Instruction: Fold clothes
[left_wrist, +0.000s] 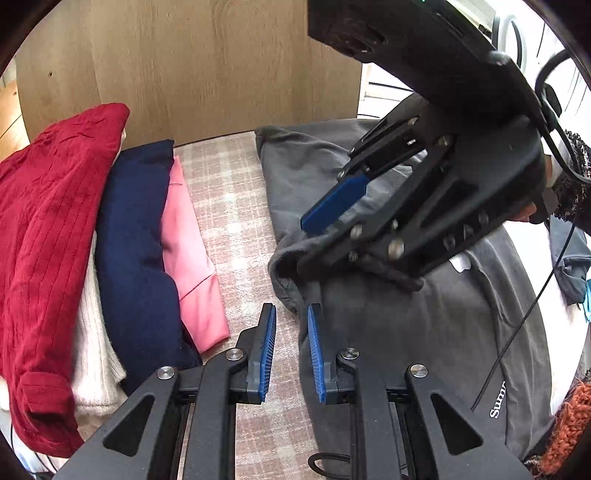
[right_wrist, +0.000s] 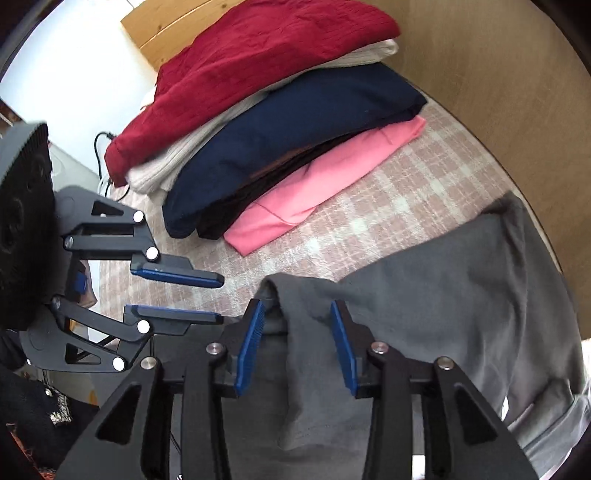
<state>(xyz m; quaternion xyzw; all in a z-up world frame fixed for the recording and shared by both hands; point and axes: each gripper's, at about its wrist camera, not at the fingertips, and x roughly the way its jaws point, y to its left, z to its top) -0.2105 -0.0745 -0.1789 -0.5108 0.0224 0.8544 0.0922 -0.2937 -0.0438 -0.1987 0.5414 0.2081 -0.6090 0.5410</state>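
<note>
Already folded and stacked at nine to ten o'clock on the checked surface (left_wrist: 229, 236): red sweater (left_wrist: 55, 229) on top, cream knit (left_wrist: 94, 354) under it, navy garment (left_wrist: 136, 251) and pink top (left_wrist: 188, 251) at the bottom. Still in hand: grey sweatshirt (left_wrist: 424, 332), spread from centre toward three o'clock, one part turned over toward the middle, not yet a neat packet. Right gripper (right_wrist: 297, 343) with jaws parted, a ridge of grey cloth standing between the pads (right_wrist: 251, 347) without being pinched, so apparently released. Left gripper (left_wrist: 291, 350) with jaws narrowly apart, holding nothing, hanging over the near edge of the grey cloth at six o'clock. Judged well along: several garments done, this one partway. Left to do: probably a further fold or two, smoothing, then onto the stack. More unfolded clothing visible at three to four o'clock.
</note>
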